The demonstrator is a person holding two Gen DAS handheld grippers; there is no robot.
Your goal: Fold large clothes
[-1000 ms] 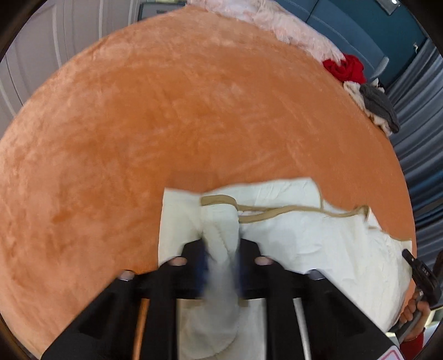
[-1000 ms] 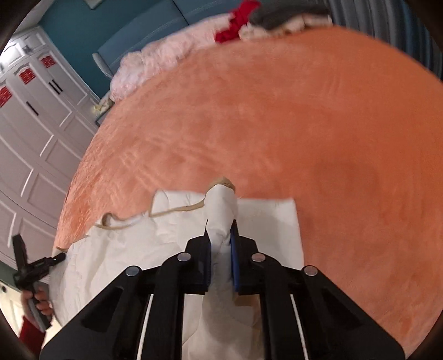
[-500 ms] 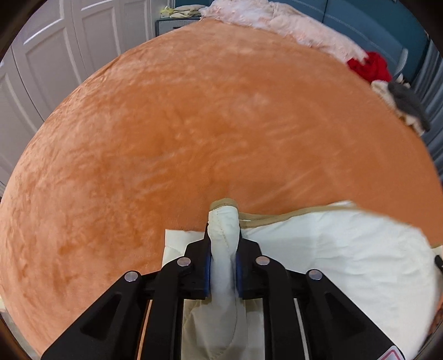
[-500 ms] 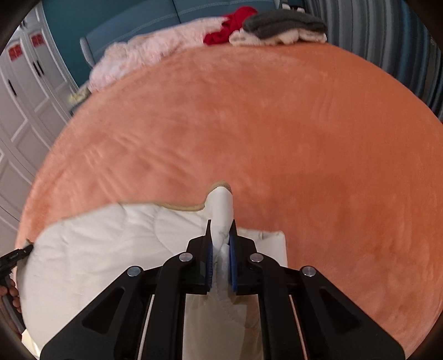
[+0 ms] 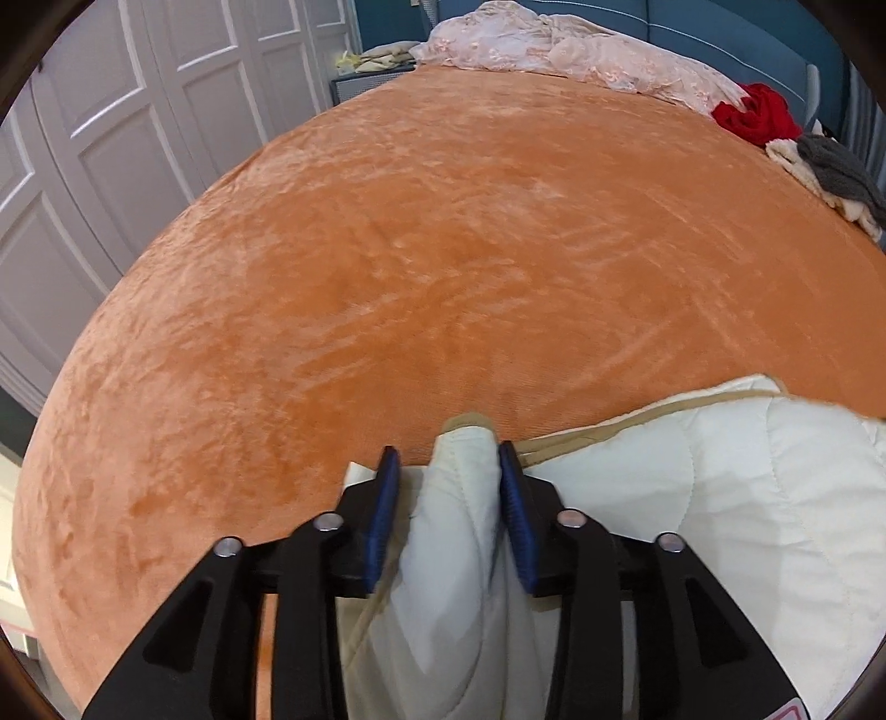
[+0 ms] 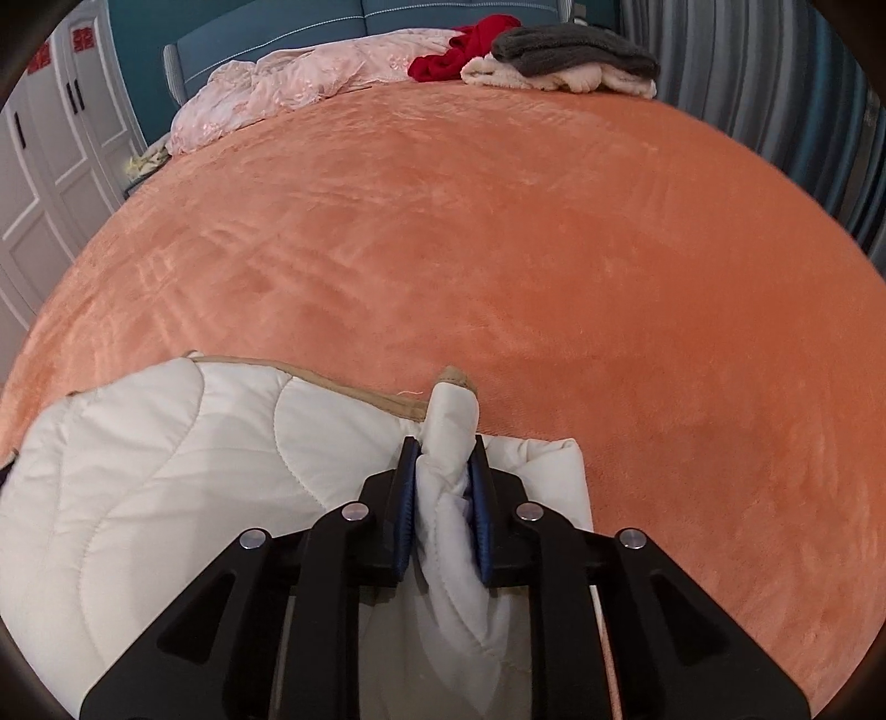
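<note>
The cream quilted garment (image 5: 692, 498) lies at the near edge of the bed (image 5: 443, 249), on its orange plush cover, at about six o'clock from the middle. The left tongs (image 5: 448, 471) stand parted, a bunched fold of the garment between the blue pads but the left pad clear of the cloth. The right tongs (image 6: 443, 465) are pinched on another tan-trimmed fold. At twelve o'clock a pink blanket (image 6: 288, 88), red cloth (image 6: 465, 44) and grey knit (image 6: 570, 50) are heaped.
</note>
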